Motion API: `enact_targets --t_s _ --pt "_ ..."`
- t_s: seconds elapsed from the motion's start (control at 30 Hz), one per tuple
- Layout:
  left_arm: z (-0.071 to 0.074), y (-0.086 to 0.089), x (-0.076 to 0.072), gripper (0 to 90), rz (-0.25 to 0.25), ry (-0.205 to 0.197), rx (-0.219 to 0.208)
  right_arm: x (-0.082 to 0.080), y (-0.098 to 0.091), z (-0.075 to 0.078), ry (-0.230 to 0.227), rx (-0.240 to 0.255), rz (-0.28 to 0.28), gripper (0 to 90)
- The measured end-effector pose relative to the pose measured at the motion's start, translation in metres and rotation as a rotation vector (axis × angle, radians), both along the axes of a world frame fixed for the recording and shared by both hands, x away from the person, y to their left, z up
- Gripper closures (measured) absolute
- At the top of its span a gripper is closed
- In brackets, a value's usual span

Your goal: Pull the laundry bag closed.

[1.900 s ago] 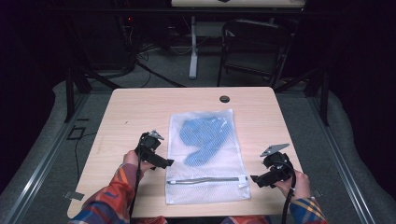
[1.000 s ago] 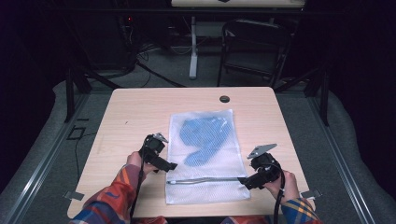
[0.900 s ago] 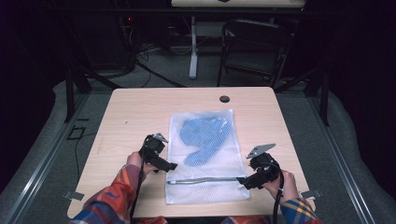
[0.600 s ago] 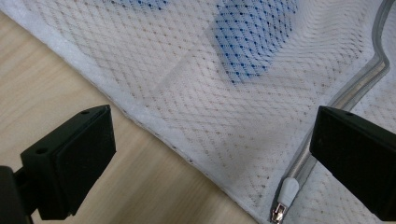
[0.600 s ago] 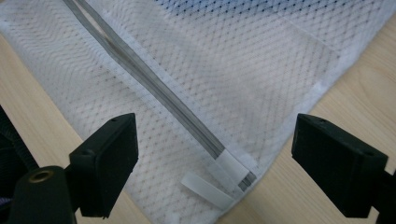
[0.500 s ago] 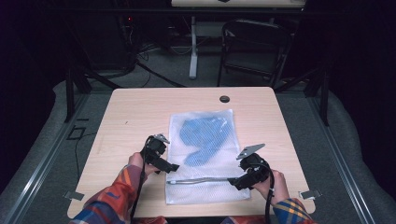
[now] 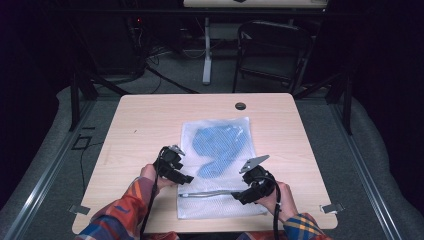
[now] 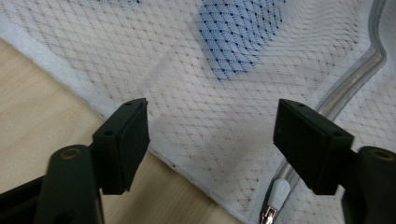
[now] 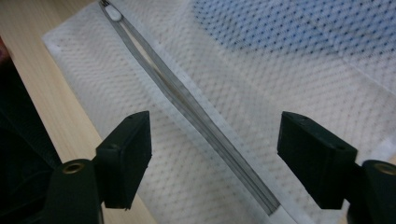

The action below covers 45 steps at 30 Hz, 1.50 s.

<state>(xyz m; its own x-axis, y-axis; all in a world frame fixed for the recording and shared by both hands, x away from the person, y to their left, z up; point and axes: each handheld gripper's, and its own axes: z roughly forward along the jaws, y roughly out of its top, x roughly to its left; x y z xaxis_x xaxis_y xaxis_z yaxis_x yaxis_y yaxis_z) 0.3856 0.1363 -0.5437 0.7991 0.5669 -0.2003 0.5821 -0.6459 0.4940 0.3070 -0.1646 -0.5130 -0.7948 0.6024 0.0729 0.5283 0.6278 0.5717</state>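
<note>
A white mesh laundry bag point(image 7: 220, 150) lies flat on the wooden table point(image 7: 150, 120), with a blue cloth point(image 7: 220, 145) inside it. A grey zipper point(image 7: 210, 193) runs across the bag's near end. Its pull point(image 8: 279, 193) sits at the left end. My left gripper point(image 7: 184, 178) hovers open over the bag's left edge, close to that pull. My right gripper point(image 7: 239, 196) is open over the bag's right part, its jaws either side of the zipper point(image 9: 196, 116). Neither gripper holds anything.
A small dark round hole point(image 7: 240, 106) marks the table's far edge. A black chair point(image 7: 272, 50) and a white table leg point(image 7: 206, 50) stand beyond the table. Bare wood lies left and right of the bag.
My right gripper has moved left from beside the bag's right edge onto the bag, over the zipper. The left gripper has barely shifted toward the bag.
</note>
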Motion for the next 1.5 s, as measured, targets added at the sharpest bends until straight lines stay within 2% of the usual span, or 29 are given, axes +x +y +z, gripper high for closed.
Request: enact_targets --t_s 0.07,0.17,0.3,0.33,0.37,0.4,0.43,0.47,0.6,0.7,0.73,0.83,0.9,1.03,1.17,1.23,1.4,1.5 --pt "0.0 0.0 0.0 32.1 -0.004 0.0 -0.001 -0.001 0.006 -0.001 -0.002 0.016 0.001 29.8" --pt "-0.001 0.0 -0.001 41.6 -0.008 0.003 0.002 0.0 0.012 -0.001 -0.004 0.007 0.022 31.2" --pt "-0.004 -0.001 -0.001 48.0 -0.024 0.019 0.008 0.0 0.025 -0.003 -0.011 0.008 0.045 34.4" --pt "-0.005 -0.002 -0.002 50.1 -0.023 0.008 0.012 0.0 0.031 -0.004 0.002 0.011 0.057 40.9" --pt "-0.004 -0.001 -0.001 50.1 -0.04 0.023 0.005 0.0 0.031 -0.004 0.002 0.011 0.057 40.9" --pt "-0.005 -0.002 -0.002 54.3 -0.045 0.026 0.006 0.0 0.037 -0.006 0.011 0.011 0.07 49.9" --pt "-0.005 -0.002 -0.002 57.9 -0.045 0.026 0.006 0.0 0.037 -0.006 0.011 0.011 0.07 49.9" --pt "-0.006 -0.002 -0.002 57.9 -0.049 0.039 0.006 0.001 0.04 -0.007 0.014 0.005 0.076 54.6" --pt "-0.008 -0.003 -0.002 67.3 -0.055 0.062 0.02 0.001 0.053 -0.012 0.03 -0.004 0.126 67.8" --pt "-0.009 -0.004 -0.003 69.6 -0.055 0.066 0.015 0.001 0.058 -0.013 0.03 -0.003 0.144 69.1" --pt "-0.009 -0.004 -0.003 73.6 -0.061 0.07 0.02 0.001 0.065 -0.014 0.034 -0.002 0.157 68.1" --pt "-0.009 -0.004 -0.003 77.0 -0.062 0.076 0.019 0.0 0.07 -0.015 0.029 0.002 0.156 70.4" --pt "-0.01 -0.004 -0.003 80.6 -0.062 0.083 0.018 0.001 0.077 -0.016 0.021 0.008 0.172 81.4" --pt "-0.011 -0.004 -0.003 85.8 -0.065 0.089 0.017 0.001 0.085 -0.018 0.0 0.019 0.188 84.5" --pt "-0.012 -0.004 -0.003 89.9 -0.072 0.098 0.029 0.002 0.091 -0.02 -0.006 0.015 0.209 83.4" --pt "-0.014 -0.004 -0.002 90.0 -0.077 0.105 0.039 0.003 0.095 -0.021 -0.001 0.012 0.224 81.4" --pt "-0.015 -0.005 -0.002 90.0 -0.072 0.112 0.032 0.005 0.109 -0.027 0.008 0.039 0.234 86.1" --pt "-0.01 -0.001 -0.001 89.9 -0.063 0.11 0.026 0.006 0.113 -0.028 0.004 0.046 0.233 86.3"
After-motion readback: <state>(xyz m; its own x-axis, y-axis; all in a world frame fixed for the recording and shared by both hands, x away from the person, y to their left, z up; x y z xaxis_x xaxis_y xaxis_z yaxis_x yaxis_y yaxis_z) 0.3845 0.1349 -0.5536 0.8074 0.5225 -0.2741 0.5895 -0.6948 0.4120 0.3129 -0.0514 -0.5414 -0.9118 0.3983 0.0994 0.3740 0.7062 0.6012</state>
